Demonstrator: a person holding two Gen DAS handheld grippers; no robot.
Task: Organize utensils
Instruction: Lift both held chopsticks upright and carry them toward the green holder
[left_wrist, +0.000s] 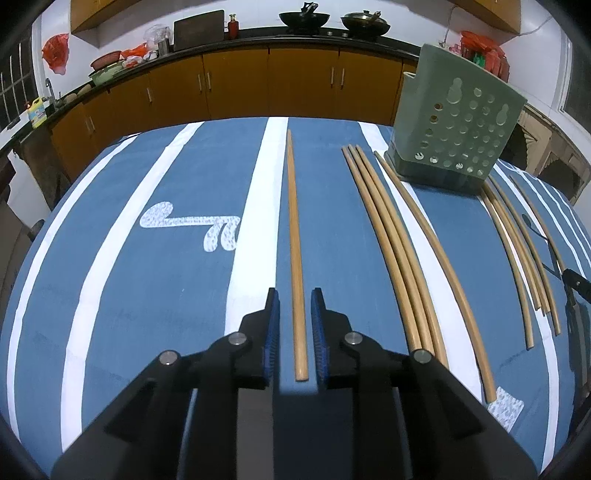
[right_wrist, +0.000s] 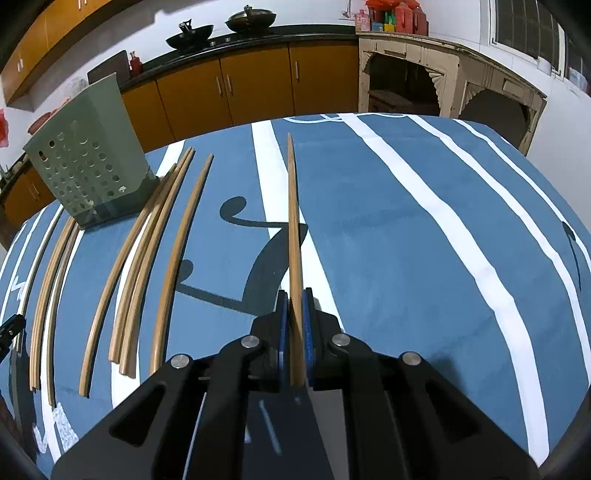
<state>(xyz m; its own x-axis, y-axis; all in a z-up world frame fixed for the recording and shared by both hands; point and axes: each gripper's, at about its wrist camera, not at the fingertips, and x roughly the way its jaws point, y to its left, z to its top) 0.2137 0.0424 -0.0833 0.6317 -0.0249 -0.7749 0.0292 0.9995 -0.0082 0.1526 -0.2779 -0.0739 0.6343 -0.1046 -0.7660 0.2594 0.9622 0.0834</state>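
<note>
The right gripper (right_wrist: 294, 314) clamped one chopstick (right_wrist: 294, 240), raised clear for transfer. The left gripper (left_wrist: 294, 325) stood narrowly open astride another chopstick (left_wrist: 295, 258) lying on the worktop (left_wrist: 147, 295). The perforated holder (left_wrist: 454, 125) stood nearby, presumably their destination.

Black gripper (left_wrist: 294, 295), blue pads (left_wrist: 272, 332), silver screws.

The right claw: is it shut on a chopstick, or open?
Shut on it. In the right wrist view the right claw has both blue pads pressed against the chopstick, which sticks out forward above the blue cloth.
</note>
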